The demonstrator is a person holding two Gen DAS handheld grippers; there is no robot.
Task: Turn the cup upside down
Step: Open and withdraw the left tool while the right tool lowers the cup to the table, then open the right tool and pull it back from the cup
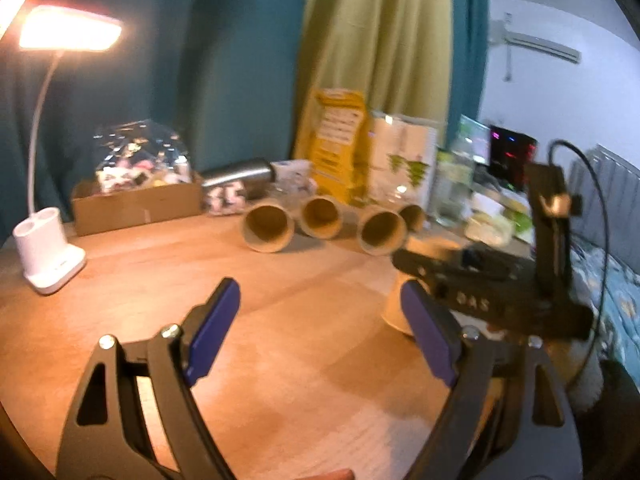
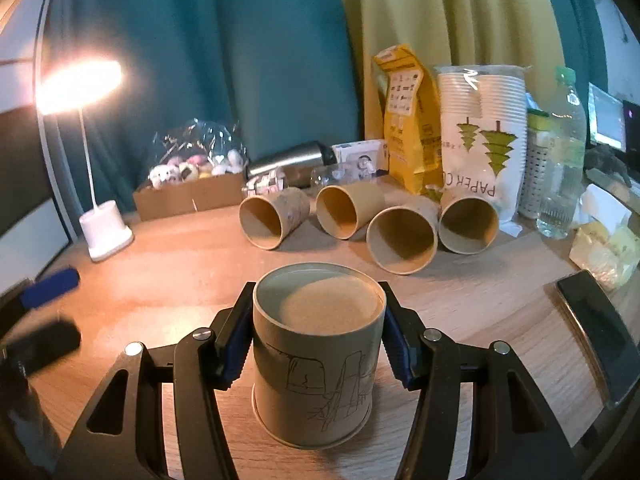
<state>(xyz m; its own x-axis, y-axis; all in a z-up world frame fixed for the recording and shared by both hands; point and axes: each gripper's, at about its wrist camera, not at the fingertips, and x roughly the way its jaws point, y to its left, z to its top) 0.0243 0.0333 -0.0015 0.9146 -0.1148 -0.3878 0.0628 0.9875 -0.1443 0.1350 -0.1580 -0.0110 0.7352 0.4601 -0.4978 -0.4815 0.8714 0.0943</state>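
Note:
A tan paper cup (image 2: 316, 364) with a line drawing stands upside down on the wooden table (image 2: 172, 280), base up, rim on the wood. My right gripper (image 2: 318, 332) has its blue pads (image 2: 234, 344) on both sides of the cup, shut on it. In the left wrist view the same cup (image 1: 398, 304) shows at right, partly hidden behind the right gripper (image 1: 460, 280). My left gripper (image 1: 324, 328) is open and empty above the table, to the cup's left. Several more tan cups (image 2: 400, 232) lie on their sides behind.
A white desk lamp (image 2: 105, 230) stands at left. A cardboard box (image 2: 188, 196), a steel flask (image 2: 288, 164), a yellow bag (image 2: 408, 120), a sleeve of paper cups (image 2: 480, 128) and a water bottle (image 2: 560, 160) line the back. A phone (image 2: 600, 332) lies at right.

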